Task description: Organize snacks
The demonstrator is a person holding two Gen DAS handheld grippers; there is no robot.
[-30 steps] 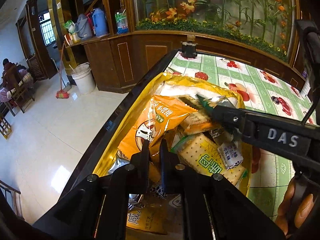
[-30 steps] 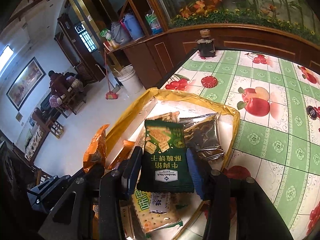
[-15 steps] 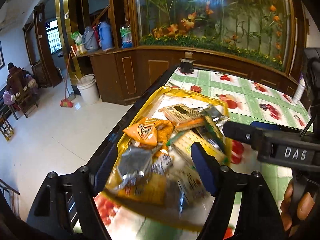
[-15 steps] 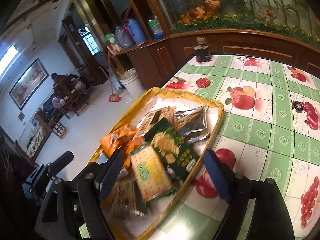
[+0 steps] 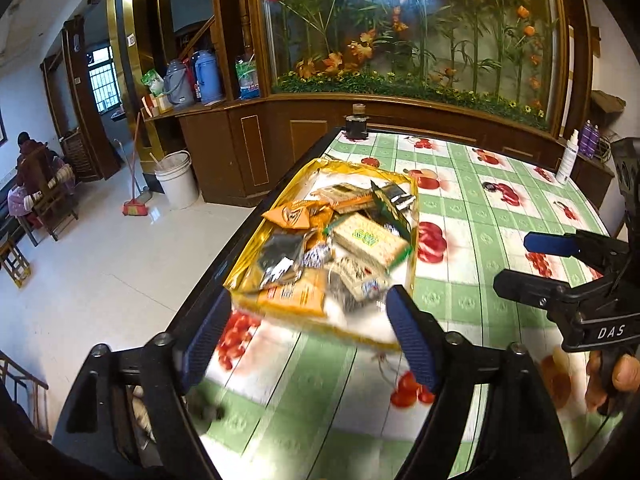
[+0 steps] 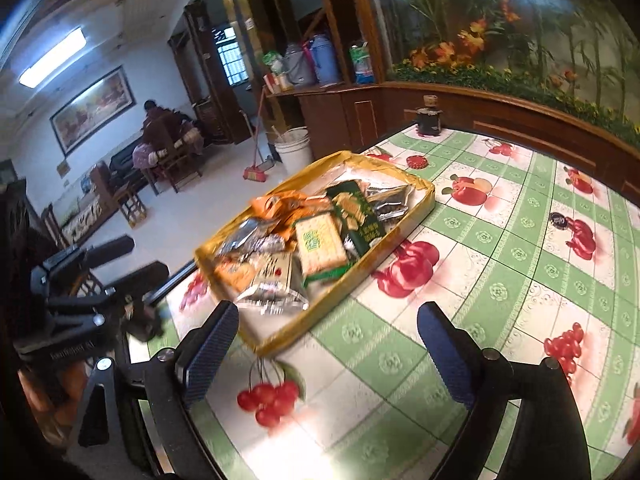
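Snacks [image 5: 340,240] in tray [image 5: 414,204]; both claws spread, empty.

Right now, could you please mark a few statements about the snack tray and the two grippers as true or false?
1. The left gripper is open and holds nothing. True.
2. The right gripper is shut on a green packet. False: it is open and empty; the dark green packet lies in the tray.
3. The snacks lie piled in a golden tray on the fruit-patterned tablecloth. True.
4. The tray sits at the middle of the table. False: it sits along the table's edge, next to the floor side.
5. A cracker packet lies on top of the pile. True.
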